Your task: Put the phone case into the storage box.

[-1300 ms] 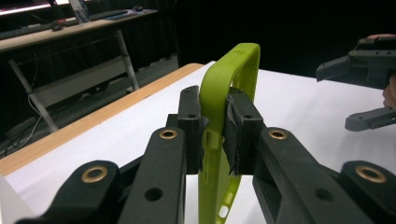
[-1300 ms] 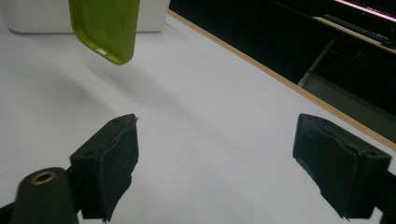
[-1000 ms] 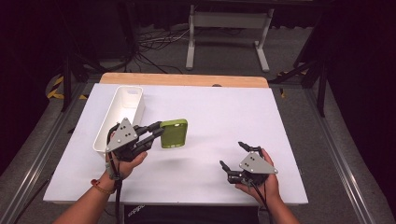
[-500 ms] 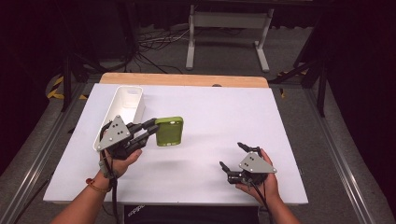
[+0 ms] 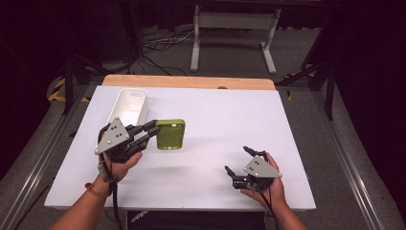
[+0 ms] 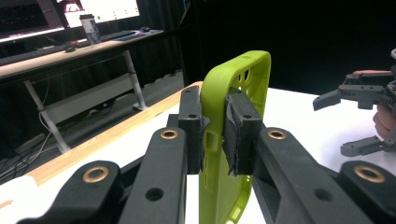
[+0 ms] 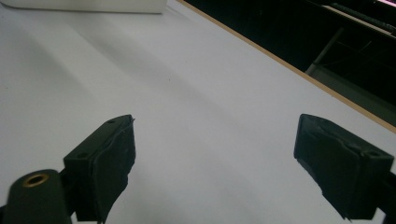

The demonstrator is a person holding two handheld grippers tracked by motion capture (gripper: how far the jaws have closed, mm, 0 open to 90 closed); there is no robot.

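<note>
Lifted clear of the white table (image 5: 201,182) since the earlier frame, the lime-green rubbery phone case (image 5: 170,134) hangs just right of the long white plastic tray (image 5: 125,111), pinched by one edge in the left claw (image 5: 151,131). Well to the tray's right, the right claw (image 5: 238,162) rests spread (nothing between its jaws).

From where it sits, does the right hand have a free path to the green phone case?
Probably yes. The right tongs stand open over bare table, nothing lying between them and the green phone case, though the left tongs already clamp its edge.
</note>
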